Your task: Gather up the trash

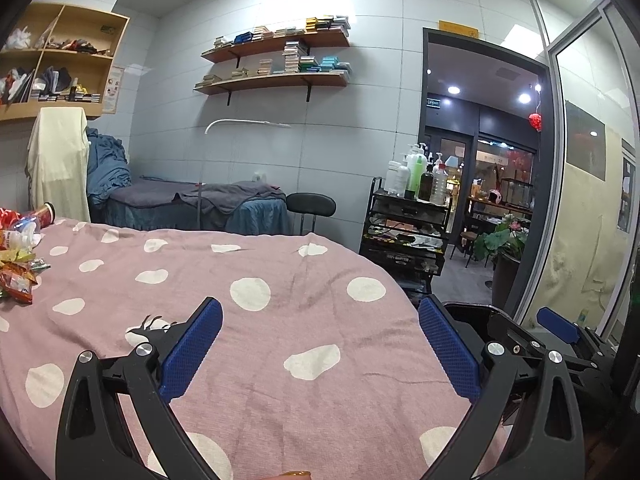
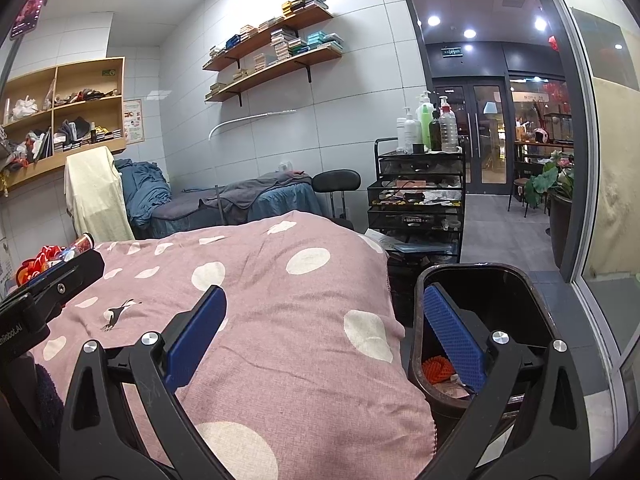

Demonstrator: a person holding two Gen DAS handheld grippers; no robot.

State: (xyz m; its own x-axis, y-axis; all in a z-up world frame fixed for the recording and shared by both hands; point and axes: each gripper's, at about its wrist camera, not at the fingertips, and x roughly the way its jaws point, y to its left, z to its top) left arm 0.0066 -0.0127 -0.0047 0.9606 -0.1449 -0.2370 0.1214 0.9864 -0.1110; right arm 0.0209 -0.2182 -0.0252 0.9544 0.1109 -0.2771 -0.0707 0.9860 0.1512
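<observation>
A pile of trash [image 1: 18, 264] lies at the far left of the bed: snack wrappers, a clear plastic bottle and a red can. It also shows in the right wrist view [image 2: 44, 260], partly hidden by the left gripper's body. My left gripper [image 1: 320, 320] is open and empty over the pink spotted blanket [image 1: 260, 320]. My right gripper [image 2: 324, 308] is open and empty at the bed's right edge, over a black trash bin [image 2: 480, 280] that holds some orange and paper scraps [image 2: 438, 370]. The bin rim also shows in the left wrist view [image 1: 476, 310].
A black trolley [image 2: 416, 204] with bottles stands beyond the bed's right corner. A black stool [image 2: 336, 180] and a second bed with blue covers [image 1: 200, 200] lie behind. A glass partition [image 2: 600, 160] and an open doorway are on the right.
</observation>
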